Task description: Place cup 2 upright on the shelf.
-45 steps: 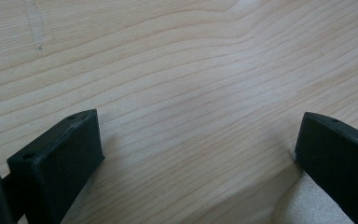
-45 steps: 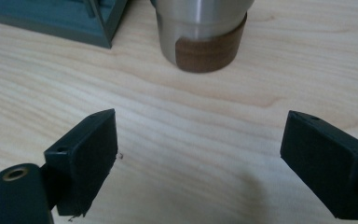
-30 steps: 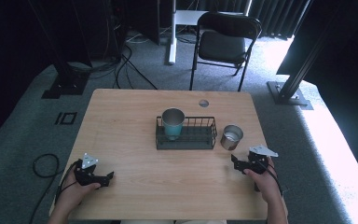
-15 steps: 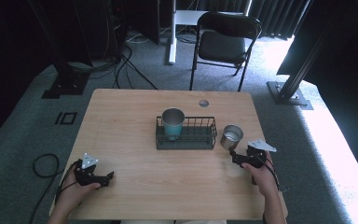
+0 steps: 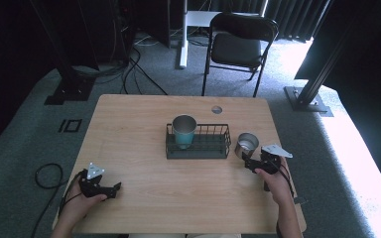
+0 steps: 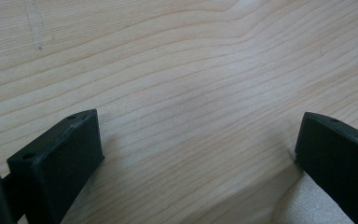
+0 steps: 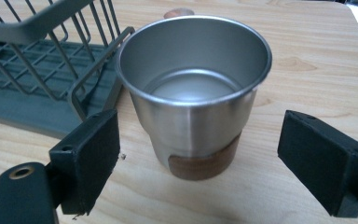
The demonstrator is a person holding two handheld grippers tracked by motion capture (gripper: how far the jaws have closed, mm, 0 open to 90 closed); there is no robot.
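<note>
Now your right gripper (image 7: 198, 163) faces the steel cup (image 7: 196, 93), its fingers (image 7: 86, 156) spread wide and holding nothing. The cup stands upright on the tabletop (image 5: 139, 134), right of centre in the high view, just beside the rack's (image 5: 197, 146) right end. Ease forward until both fingers flank the wall evenly, keeping the near finger off the rack wire, then close low on the body. Your left gripper (image 5: 110, 191) rests at the lower left, fingers apart and empty.
</note>
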